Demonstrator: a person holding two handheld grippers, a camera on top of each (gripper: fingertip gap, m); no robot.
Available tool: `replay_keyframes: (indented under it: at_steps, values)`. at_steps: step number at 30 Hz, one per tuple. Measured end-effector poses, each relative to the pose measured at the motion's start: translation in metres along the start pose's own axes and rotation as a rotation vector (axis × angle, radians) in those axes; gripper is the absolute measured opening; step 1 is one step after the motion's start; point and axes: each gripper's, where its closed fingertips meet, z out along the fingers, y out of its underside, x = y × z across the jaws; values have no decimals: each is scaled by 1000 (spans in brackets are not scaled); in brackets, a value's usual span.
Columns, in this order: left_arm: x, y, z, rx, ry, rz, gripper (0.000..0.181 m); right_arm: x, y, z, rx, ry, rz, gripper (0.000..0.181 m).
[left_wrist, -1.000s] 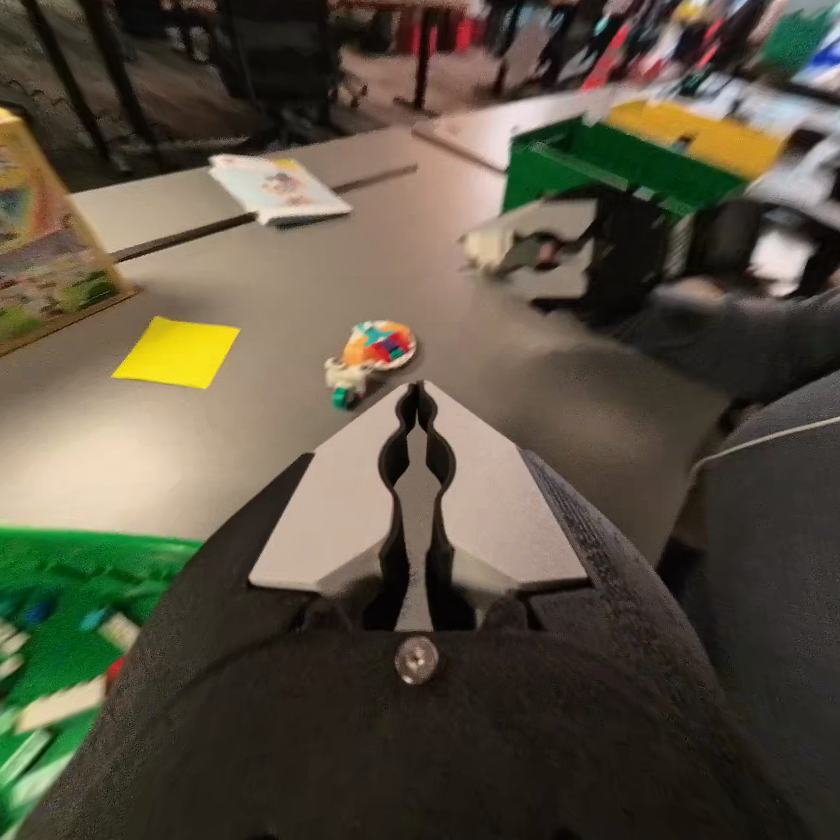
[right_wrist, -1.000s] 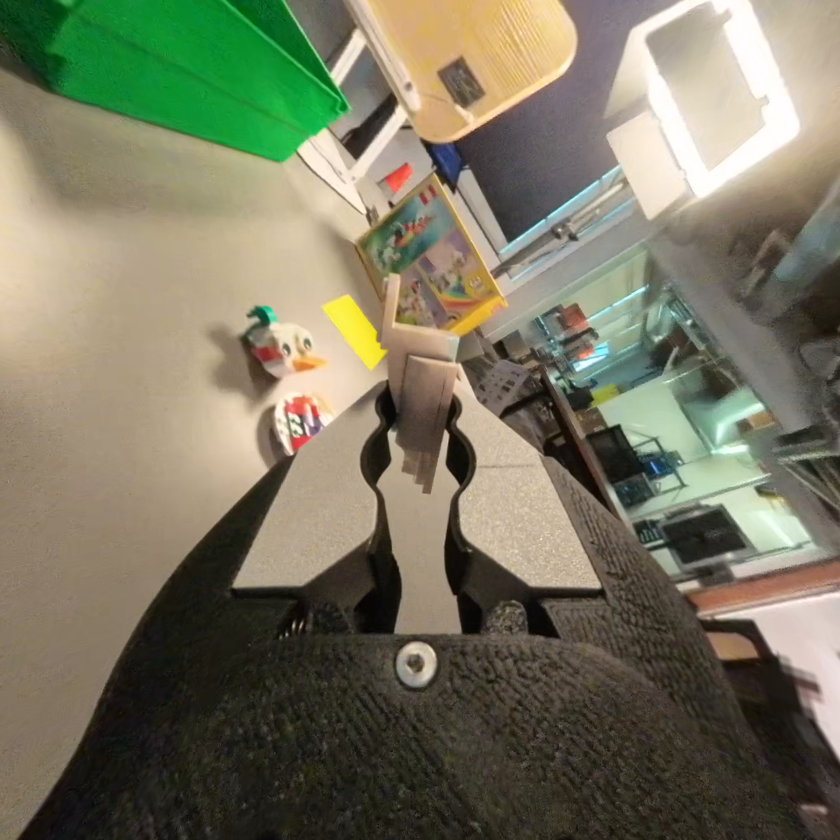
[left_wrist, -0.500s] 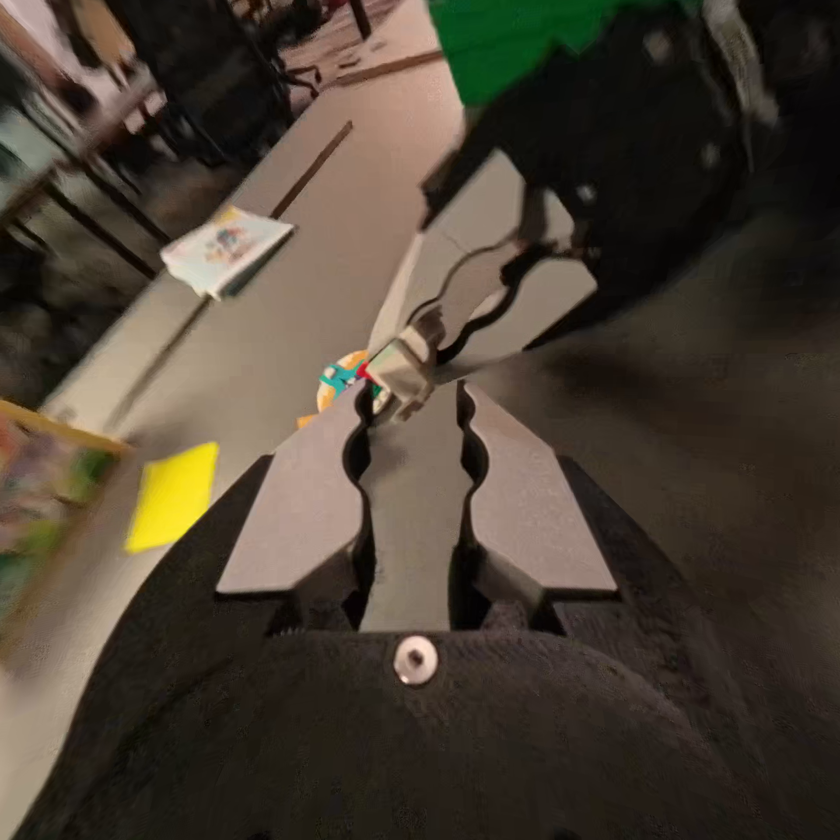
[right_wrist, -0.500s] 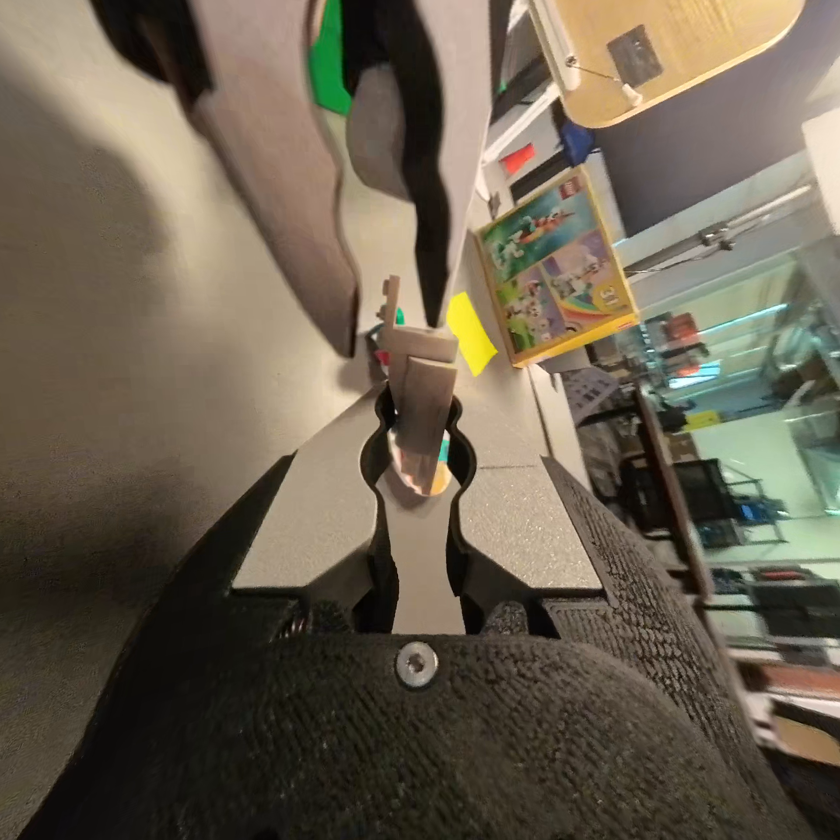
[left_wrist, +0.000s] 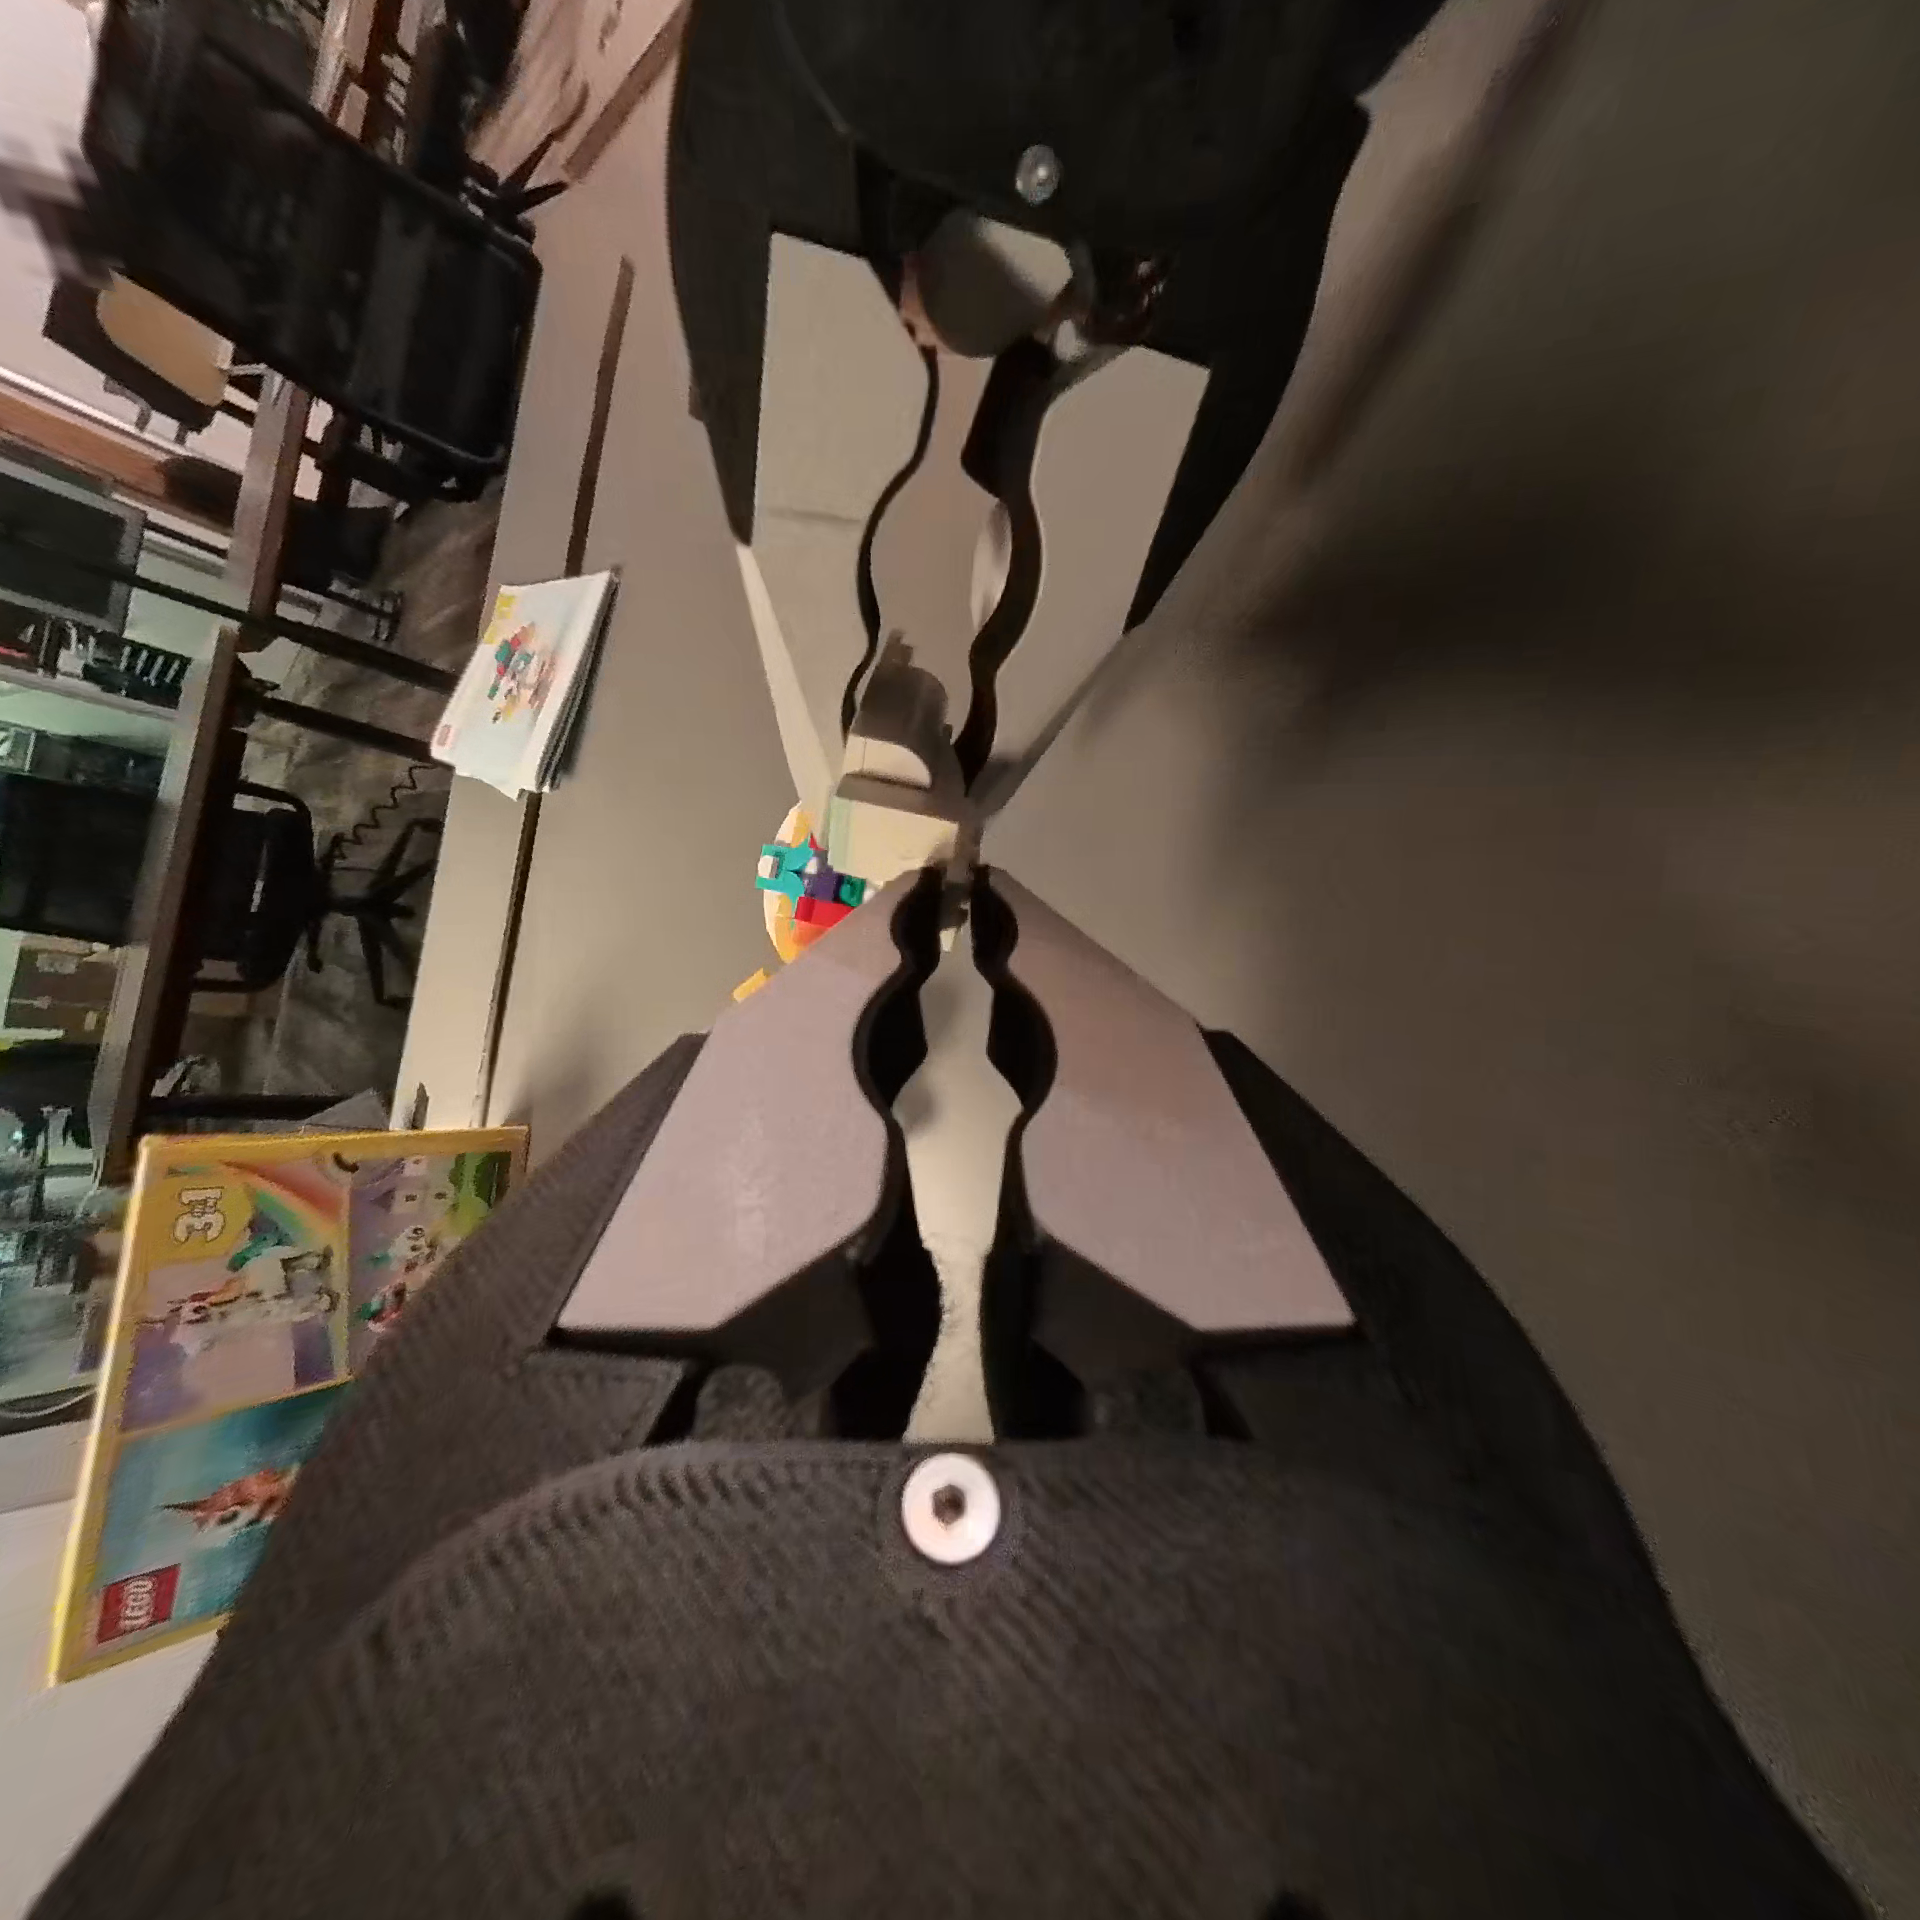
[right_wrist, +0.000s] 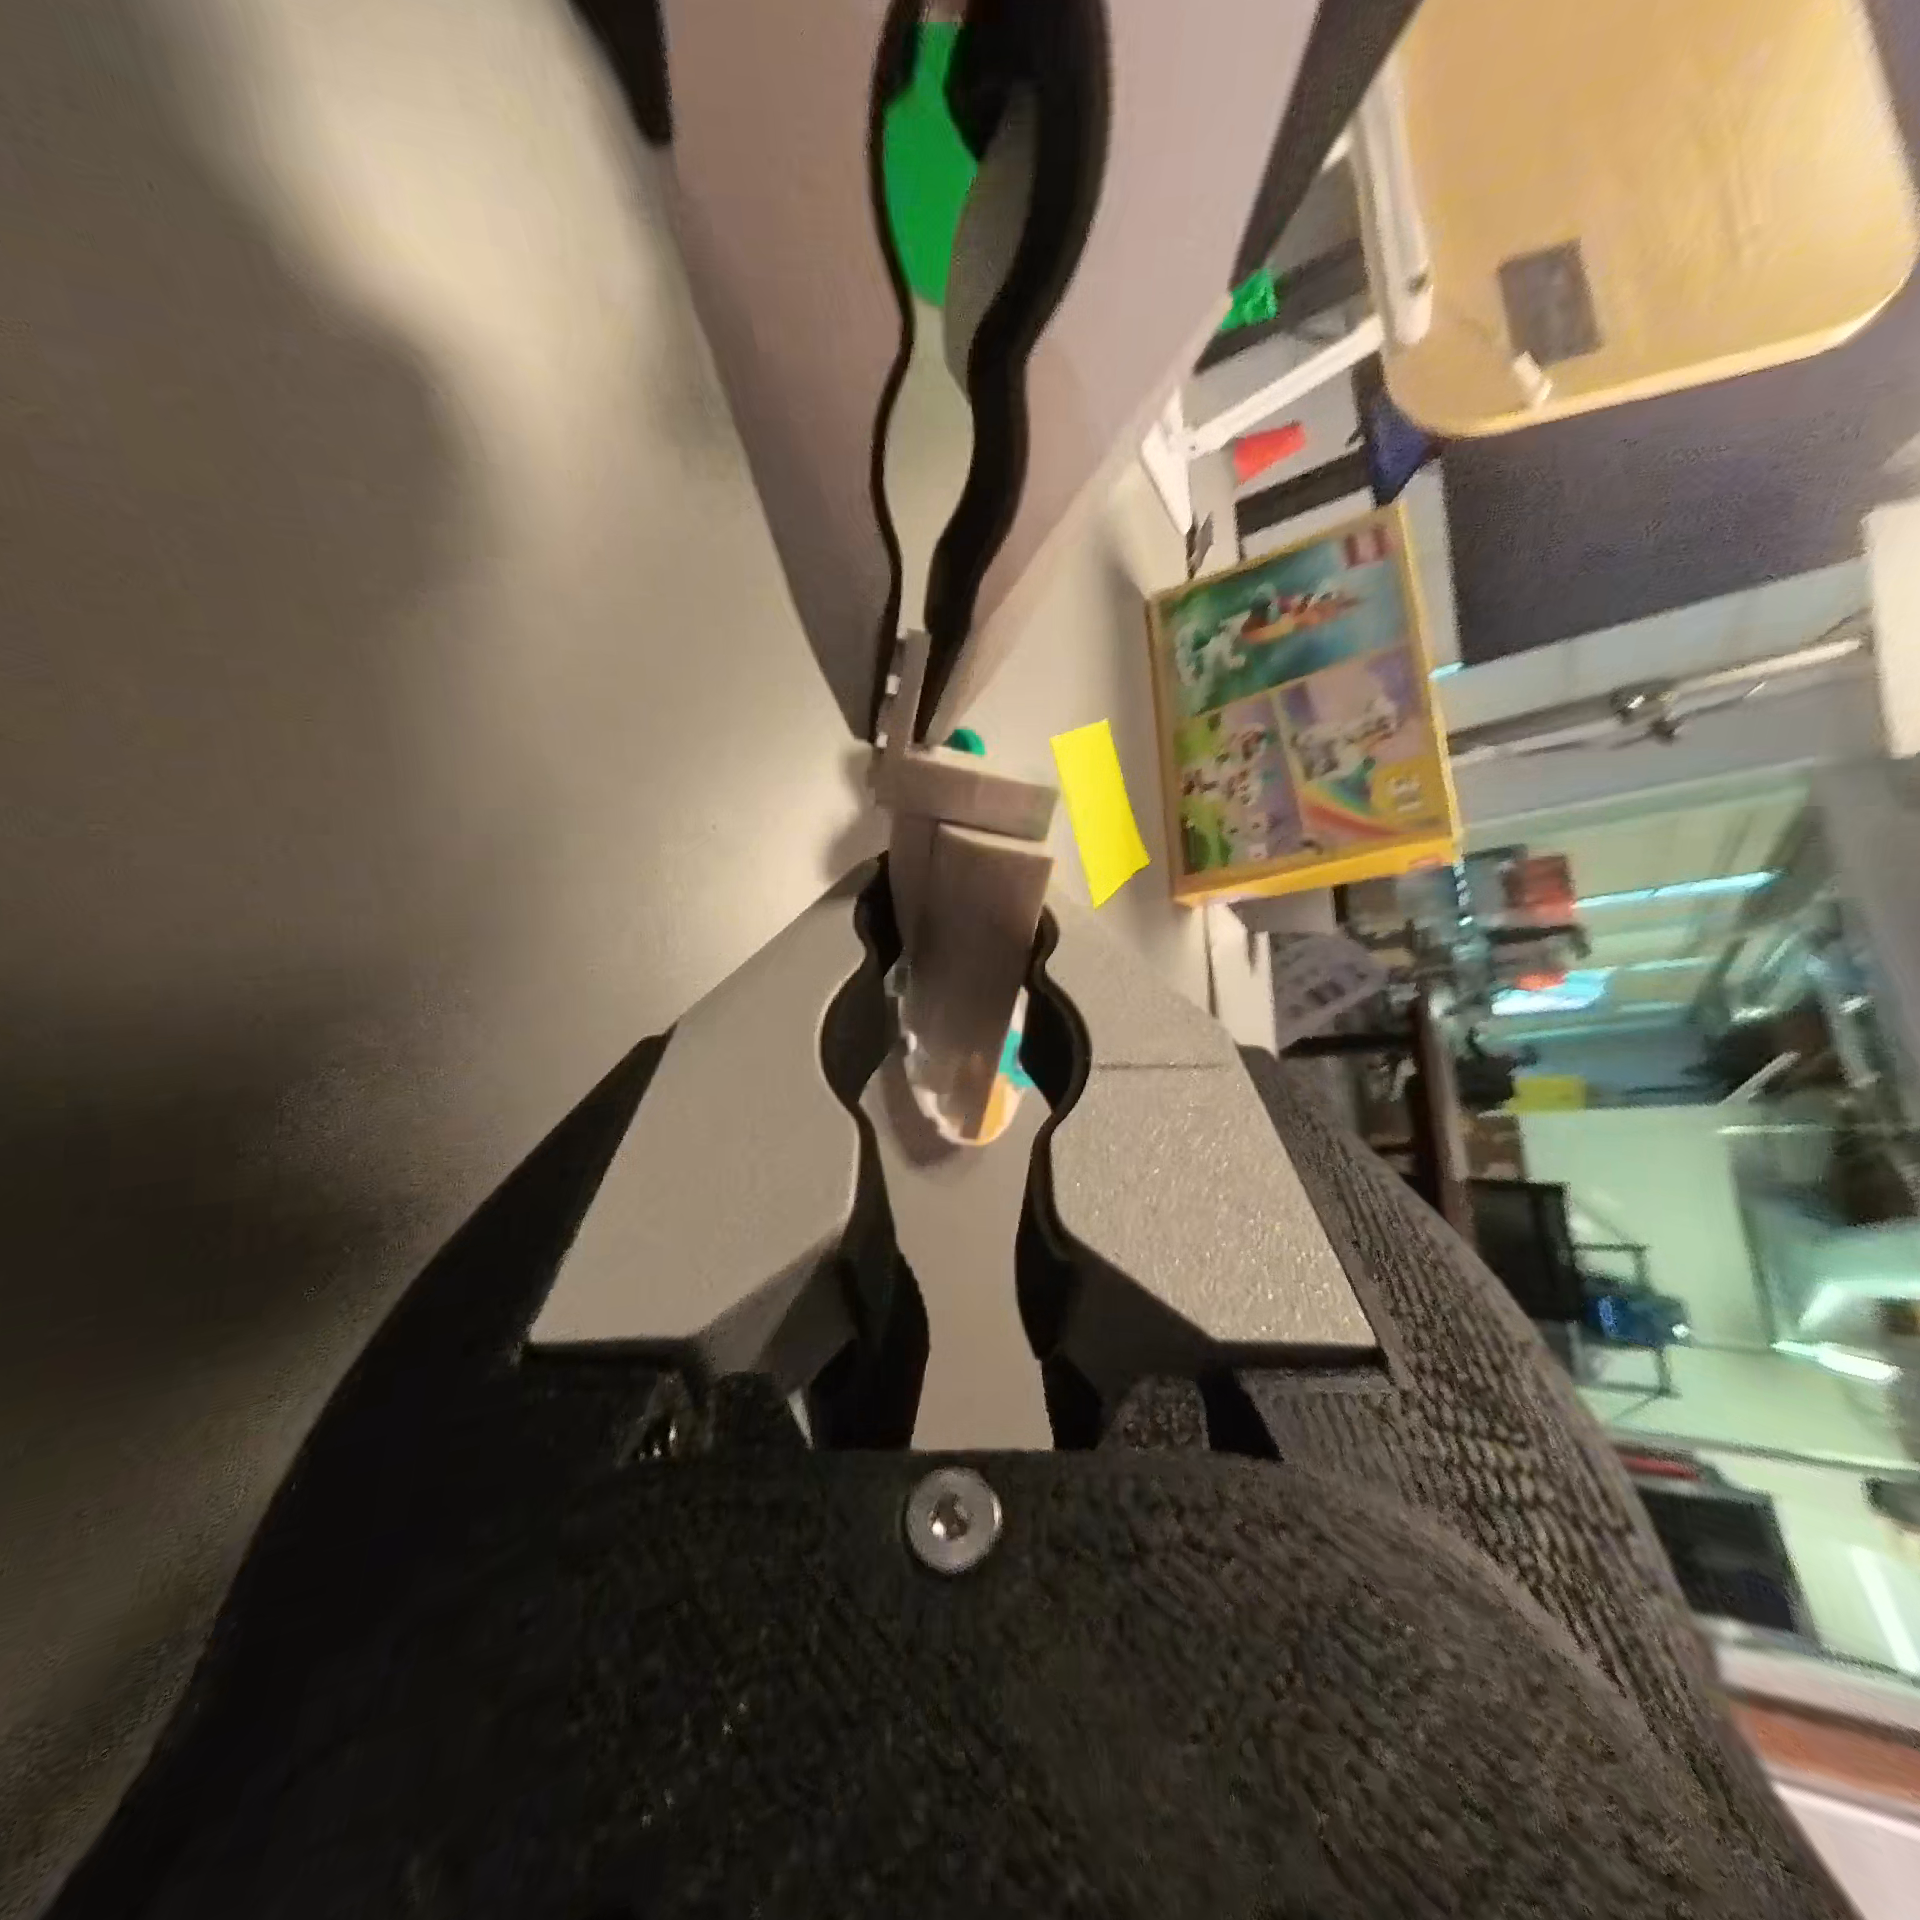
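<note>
Pale brick piece (left_wrist: 894, 748) is seen in the left wrist view held above a grey counter (left_wrist: 1455, 727), gripped from both ends. The left hand-held gripper (left_wrist: 951, 899) is pressed almost together, pinching the piece's thin near end. The right hand-held gripper (left_wrist: 914, 790) faces it from above, clamped on the piece's thicker body. Just beside the meeting tips, a small colourful brick model (left_wrist: 805, 894) lies on the counter. Farther off a booklet (left_wrist: 525, 686) lies near the counter's edge, and a picture-covered toy box (left_wrist: 239, 1382) is seen at the lower left. Dark chairs and shelving fill the room behind.

In the right wrist view, the pale brick piece (right_wrist: 966, 935) is pinched between the fingers of the right hand-held gripper (right_wrist: 961, 894). The left hand-held gripper (right_wrist: 904, 717) comes from the top, closed on the thin plate at the piece's far end. On the counter (right_wrist: 416, 520) a yellow paper square (right_wrist: 1096, 810) lies beside the toy box (right_wrist: 1299, 717). Part of a green bin (right_wrist: 920, 187) shows through the left fingers' gap; its contents are hidden. Glass partitions and bright lights fill the blurred room beyond.
</note>
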Motion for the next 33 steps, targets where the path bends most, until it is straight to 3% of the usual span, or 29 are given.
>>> replay_keyframes:
  at_steps: [10, 15, 23, 28, 30, 31, 33]
  values:
    - [8, -4, -46, 31, 115, 47, 4, 1, -47, -10, 147, 31, -39, 19]
    - [11, -6, -60, 76, 207, -27, 5, 1, -60, -12, 188, 24, -10, 20]
    - [12, -8, -67, 159, 293, -168, 5, -3, -65, -13, 232, -46, 82, 19]
    - [16, -8, -65, 185, 309, -234, 4, -11, -63, -13, 255, -177, 206, 19]
    - [12, -8, -58, 179, 328, -345, 5, -8, -57, -11, 252, -236, 315, 20]
    - [6, -10, -54, 196, 324, -424, 4, -1, -50, -10, 237, -209, 359, 25]
    - [-6, -15, -50, 251, 329, -644, 4, 21, -32, -10, 168, -42, 325, 56]
